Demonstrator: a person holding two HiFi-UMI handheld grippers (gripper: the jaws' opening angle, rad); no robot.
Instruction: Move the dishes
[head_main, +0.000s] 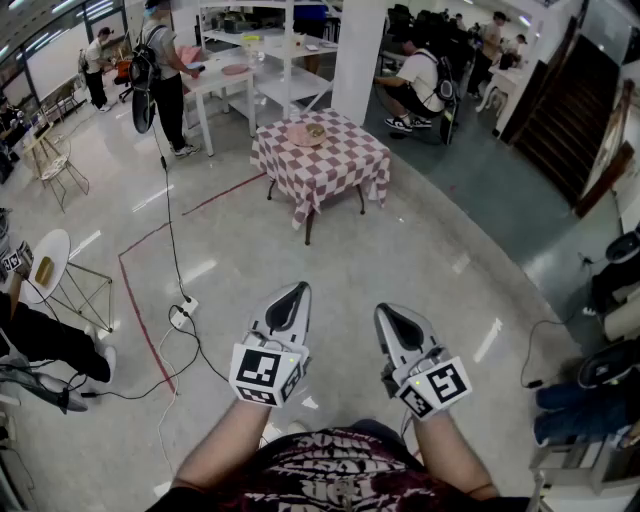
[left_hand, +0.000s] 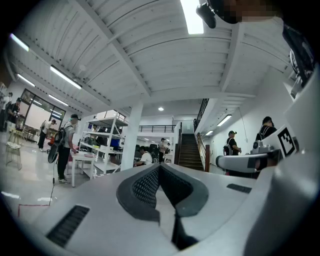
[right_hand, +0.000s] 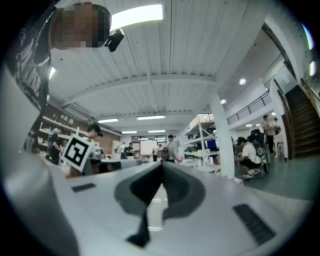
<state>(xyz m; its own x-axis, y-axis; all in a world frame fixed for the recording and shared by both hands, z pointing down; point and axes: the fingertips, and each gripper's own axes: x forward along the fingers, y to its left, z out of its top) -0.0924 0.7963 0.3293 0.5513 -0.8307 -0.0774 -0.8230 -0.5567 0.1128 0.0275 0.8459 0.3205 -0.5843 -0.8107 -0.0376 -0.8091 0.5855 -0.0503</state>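
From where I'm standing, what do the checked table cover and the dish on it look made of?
The table cover: likely cloth, matte; it hangs in soft folds over the edges. The dish: pinkish, smooth; plastic or ceramic, too far to tell.

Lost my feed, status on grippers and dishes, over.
Left gripper, right gripper shut, empty. Pink dishes on red-checked cloth table, far ahead, untouched. Black cable on floor, left.

A desk (head_main: 340, 172) wears a red-and-white checked cloth, with a pink plate (head_main: 305, 135) on it. The floor (head_main: 430, 270) is glossy grey, marked by a dark red tape line (head_main: 141, 322). The left gripper (head_main: 297, 290) and right gripper (head_main: 385, 311) are pale grey, with black jaws and black-and-white square markers.
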